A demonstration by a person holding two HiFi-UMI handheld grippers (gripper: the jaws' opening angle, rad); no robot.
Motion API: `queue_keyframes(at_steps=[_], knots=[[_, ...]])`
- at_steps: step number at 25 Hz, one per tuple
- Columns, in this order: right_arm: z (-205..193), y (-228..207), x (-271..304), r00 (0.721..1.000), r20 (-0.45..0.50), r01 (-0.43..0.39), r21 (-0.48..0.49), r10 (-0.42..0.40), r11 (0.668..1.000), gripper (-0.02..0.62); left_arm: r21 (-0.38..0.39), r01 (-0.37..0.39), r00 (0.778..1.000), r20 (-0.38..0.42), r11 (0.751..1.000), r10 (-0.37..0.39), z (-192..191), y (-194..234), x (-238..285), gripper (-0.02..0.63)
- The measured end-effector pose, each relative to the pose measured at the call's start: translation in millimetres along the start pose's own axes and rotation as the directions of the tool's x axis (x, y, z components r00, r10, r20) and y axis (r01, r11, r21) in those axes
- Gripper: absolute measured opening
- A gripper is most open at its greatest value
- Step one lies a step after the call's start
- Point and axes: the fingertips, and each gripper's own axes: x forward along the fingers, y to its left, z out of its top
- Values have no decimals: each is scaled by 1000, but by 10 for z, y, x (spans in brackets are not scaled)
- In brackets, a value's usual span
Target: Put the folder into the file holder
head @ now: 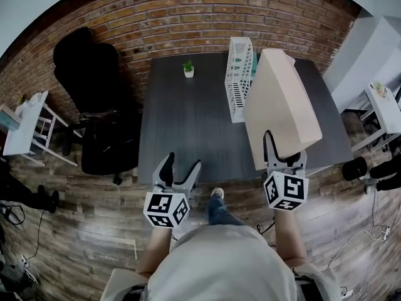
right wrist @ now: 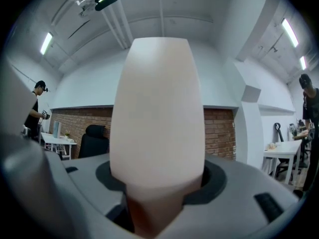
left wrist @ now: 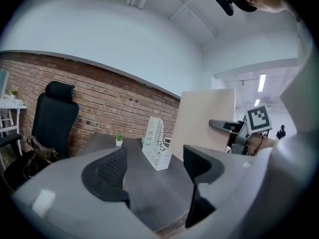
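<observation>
A wide beige folder (head: 281, 102) stands on edge above the right side of the dark table (head: 188, 130), with my right gripper (head: 286, 155) shut on its near lower edge. In the right gripper view the folder (right wrist: 157, 113) fills the middle, clamped between the jaws of the right gripper (right wrist: 157, 185). The white perforated file holder (head: 240, 80) stands upright on the table just left of the folder. My left gripper (head: 182, 163) hovers at the table's near edge, open and holding nothing. The left gripper view looks between its jaws (left wrist: 155, 166) to the file holder (left wrist: 157, 144) and the folder (left wrist: 204, 118).
A small potted plant (head: 188, 69) sits at the table's far side by the brick wall. A black office chair (head: 94, 99) stands left of the table, a white side table (head: 25, 127) further left, and white desks (head: 388, 111) at the right.
</observation>
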Motion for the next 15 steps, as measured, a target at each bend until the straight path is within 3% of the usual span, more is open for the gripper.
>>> queue_keyframes(at_steps=[15], knots=[[-167, -107, 1009, 999, -49, -23, 21, 24, 1000, 276, -3, -20, 1000, -7, 1000, 20, 270, 337, 895, 342]])
